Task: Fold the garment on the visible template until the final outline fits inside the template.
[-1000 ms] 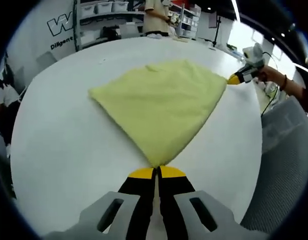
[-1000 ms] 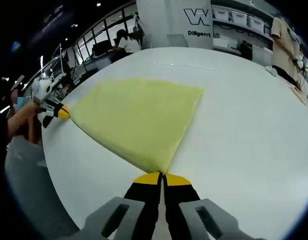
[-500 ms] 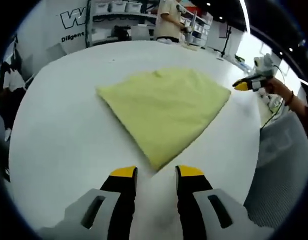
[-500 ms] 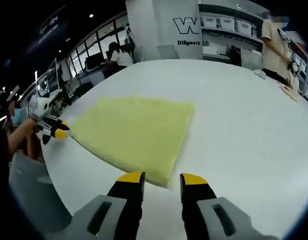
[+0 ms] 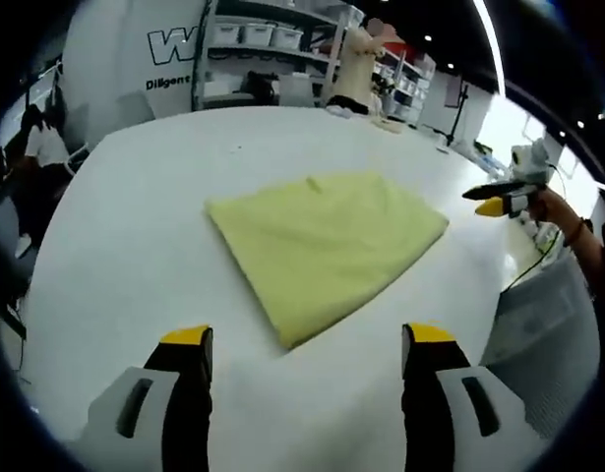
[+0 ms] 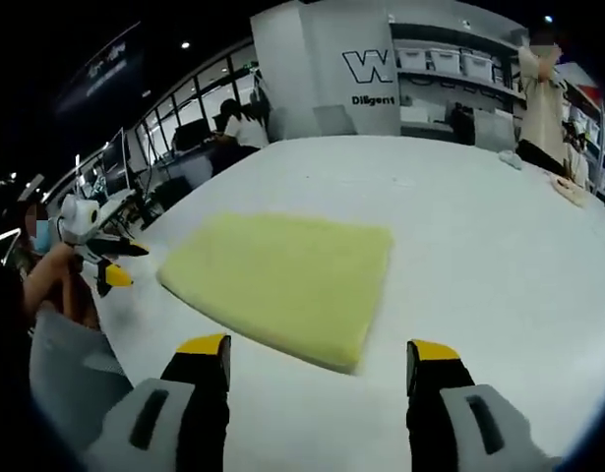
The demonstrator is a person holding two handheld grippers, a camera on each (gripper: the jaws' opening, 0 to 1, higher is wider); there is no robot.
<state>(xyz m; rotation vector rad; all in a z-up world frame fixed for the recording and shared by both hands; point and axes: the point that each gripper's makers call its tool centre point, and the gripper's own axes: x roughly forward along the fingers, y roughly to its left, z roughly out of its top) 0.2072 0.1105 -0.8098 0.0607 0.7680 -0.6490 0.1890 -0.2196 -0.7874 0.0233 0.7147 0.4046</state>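
Left gripper view shows a broad white round table (image 5: 115, 246) bearing a folded pale yellow cloth garment (image 5: 322, 241) lying flat near its middle, just beyond the left gripper (image 5: 307, 344), whose jaws stand wide apart and empty. Right gripper (image 6: 322, 354), likewise spread wide, hovers near the garment's near edge.

A large "W" logo above "Diligent" stands on the white wall panel (image 6: 353, 71) behind the table
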